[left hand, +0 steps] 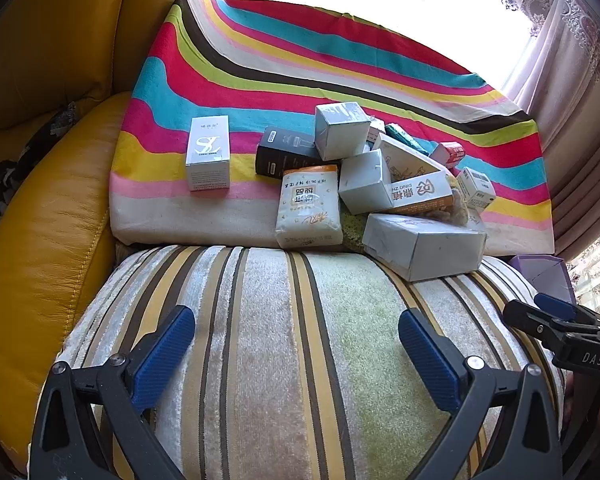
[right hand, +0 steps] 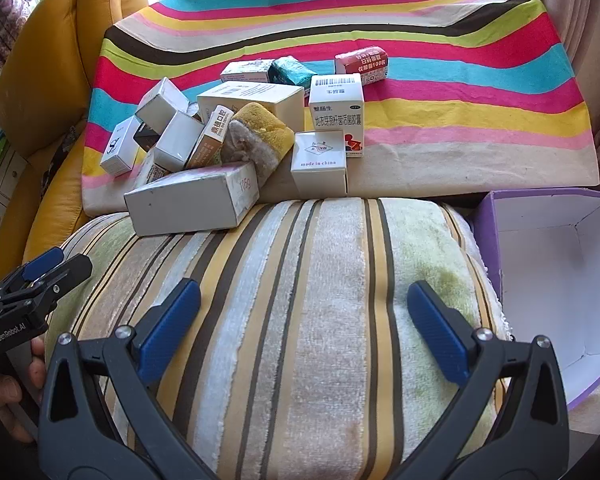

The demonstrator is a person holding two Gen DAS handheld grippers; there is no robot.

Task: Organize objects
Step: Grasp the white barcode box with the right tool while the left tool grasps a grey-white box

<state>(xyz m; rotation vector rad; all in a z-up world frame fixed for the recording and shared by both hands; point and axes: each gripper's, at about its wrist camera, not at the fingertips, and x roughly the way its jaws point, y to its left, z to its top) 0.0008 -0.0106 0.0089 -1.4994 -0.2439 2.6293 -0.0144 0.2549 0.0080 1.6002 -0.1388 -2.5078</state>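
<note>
Nearest the cameras, both tools hang over the striped plush cushion [right hand: 300, 320] with nothing in them: the left gripper [left hand: 296, 354] and the right gripper [right hand: 304, 328] each have their jaws spread as wide as they go, blue pads well apart and only fabric between them. This looks like the very start of the sorting, with no item picked yet. At the cushion's right edge sits an open purple box [right hand: 540, 280], empty inside, the likely place for the things to go. At the cushion's far edge, where it meets the rainbow-striped cloth [right hand: 460, 80], a long white carton [right hand: 192, 204] lies half across the seam, leaning against the pile. Just beyond it are a worn yellow sponge [right hand: 260, 140], a small white box marked "made in china" [right hand: 319, 162] and a taller medicine box [right hand: 337, 116] standing upright. Further back lie a teal packet [right hand: 292, 72] and a red packet [right hand: 362, 65]. Toward the cloth's left edge a silver box [left hand: 208, 154] stands apart from the heap, beside a tissue pack [left hand: 309, 206]. The next move probably calls for the right gripper to reach for the nearest free-standing piece, the small white box, closing across its narrow faces; pulling the long carton first could tumble the boxes resting on it.
</note>
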